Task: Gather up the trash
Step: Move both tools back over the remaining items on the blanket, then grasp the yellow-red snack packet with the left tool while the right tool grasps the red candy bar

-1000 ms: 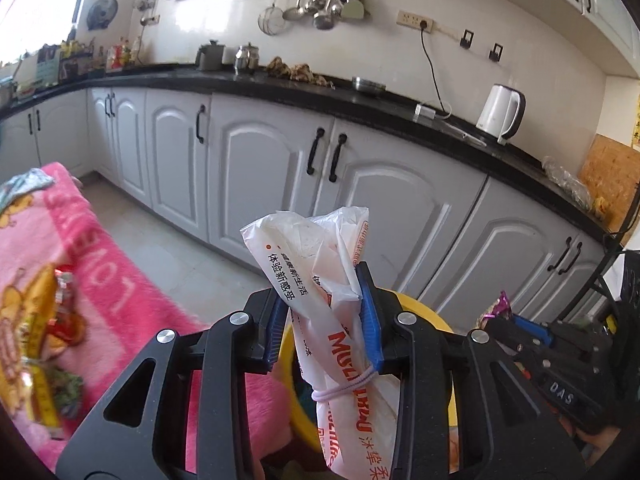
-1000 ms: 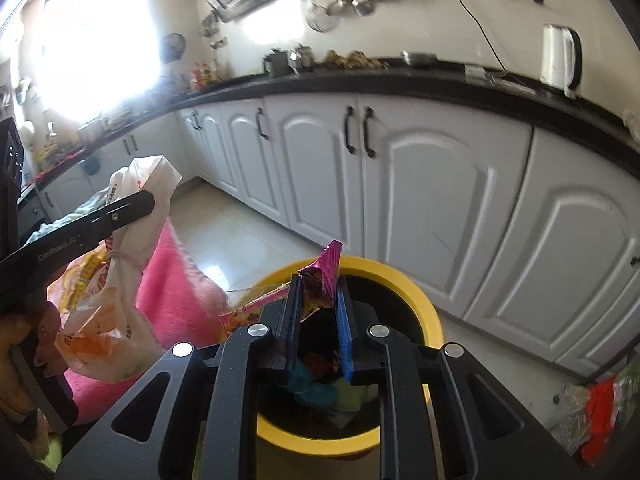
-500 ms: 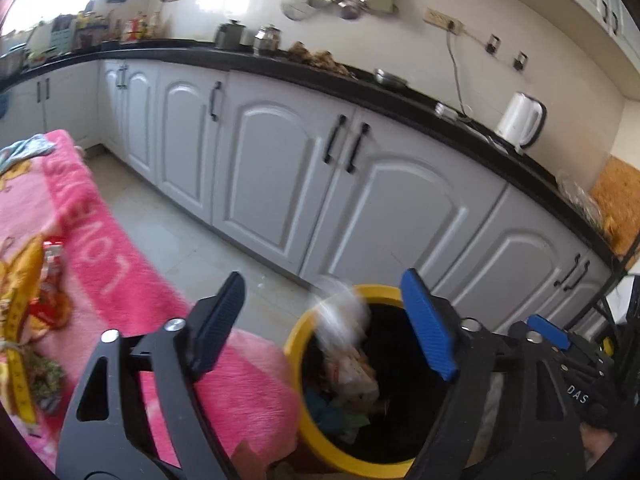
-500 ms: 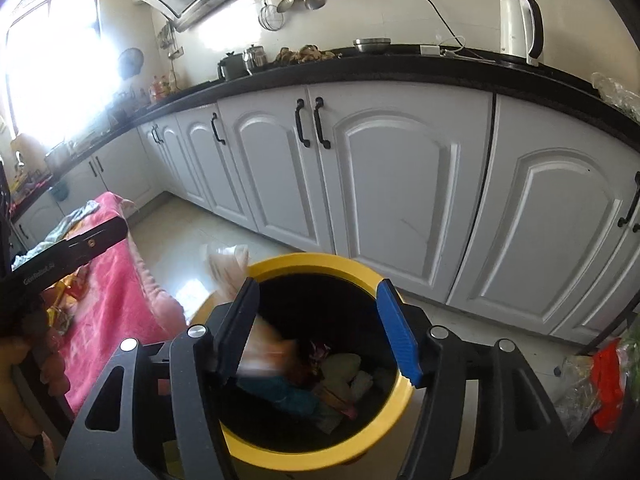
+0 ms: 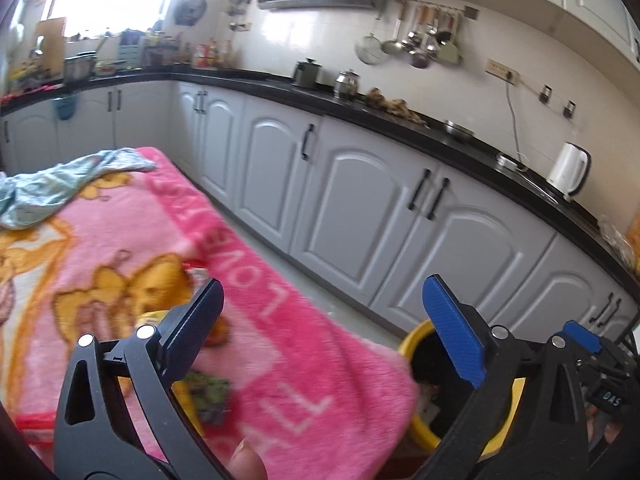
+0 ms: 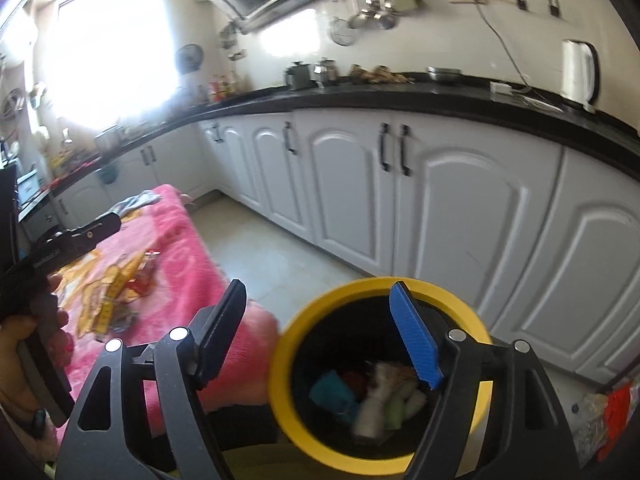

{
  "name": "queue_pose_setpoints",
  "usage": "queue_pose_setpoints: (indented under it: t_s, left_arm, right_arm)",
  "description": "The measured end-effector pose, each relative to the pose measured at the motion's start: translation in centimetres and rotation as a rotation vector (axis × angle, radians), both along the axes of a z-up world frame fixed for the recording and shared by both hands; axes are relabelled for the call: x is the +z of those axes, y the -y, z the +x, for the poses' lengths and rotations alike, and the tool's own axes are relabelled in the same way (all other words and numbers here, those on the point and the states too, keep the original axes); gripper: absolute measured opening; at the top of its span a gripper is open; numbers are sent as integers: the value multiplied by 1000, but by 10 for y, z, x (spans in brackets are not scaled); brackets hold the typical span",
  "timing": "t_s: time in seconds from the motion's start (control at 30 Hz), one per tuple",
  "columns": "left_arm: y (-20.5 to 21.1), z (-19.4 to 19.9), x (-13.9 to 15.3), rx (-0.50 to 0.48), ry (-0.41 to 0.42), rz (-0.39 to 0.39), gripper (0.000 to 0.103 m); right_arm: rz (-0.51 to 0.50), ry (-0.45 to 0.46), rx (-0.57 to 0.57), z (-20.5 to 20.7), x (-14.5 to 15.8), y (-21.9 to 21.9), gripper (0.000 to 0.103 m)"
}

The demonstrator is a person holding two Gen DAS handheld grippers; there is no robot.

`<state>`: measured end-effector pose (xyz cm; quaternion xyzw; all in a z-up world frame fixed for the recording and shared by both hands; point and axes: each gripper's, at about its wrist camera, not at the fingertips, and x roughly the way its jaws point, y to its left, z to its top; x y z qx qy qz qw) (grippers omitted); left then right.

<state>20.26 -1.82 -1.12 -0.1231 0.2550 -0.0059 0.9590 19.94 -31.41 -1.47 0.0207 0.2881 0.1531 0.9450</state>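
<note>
Beside the pink blanket's [image 5: 304,344] edge, both tools, left [image 5: 320,320] and right [image 6: 316,332], are opening empty over the yellow bin [image 6: 288,360].

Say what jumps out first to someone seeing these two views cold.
The yellow-rimmed bin on the floor below the right gripper, trash piled inside. Beside it, a bright pink blanket with wrappers left on it. Both grippers' jaws are opening with nothing between them; left gripper.

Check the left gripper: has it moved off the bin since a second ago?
Yes. The left gripper, empty and opening, swung left from over the yellow bin toward the pink blanket.
</note>
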Motion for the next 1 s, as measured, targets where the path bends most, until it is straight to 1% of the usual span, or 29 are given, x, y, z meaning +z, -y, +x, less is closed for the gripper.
queue_pose_setpoints:
  t_s: [0.2,0.4,0.53,0.7,0.9,1.0]
  left_arm:
    - [-31,-21,0,58,7,26,92]
    - [-58,-40,-3,99,-1,29,92]
    - [-75,-51,-7,123,-17,31,92]
    - [-96,-60,-16,144,-60,21,92]
    - [-108,-65,-31,121,-121,-9,92]
    - [-107,-64,-42,75,-164,-44,91]
  right_arm:
    - [2,23,74,-3,16,-33,76]
    - [-7,21,148,-1,21,-70,76]
    - [-16,25,203,3,24,-95,76]
    - [-28,11,274,12,23,-135,76]
    - [-9,-45,348,35,15,-178,76]
    - [0,-93,379,51,8,-197,76]
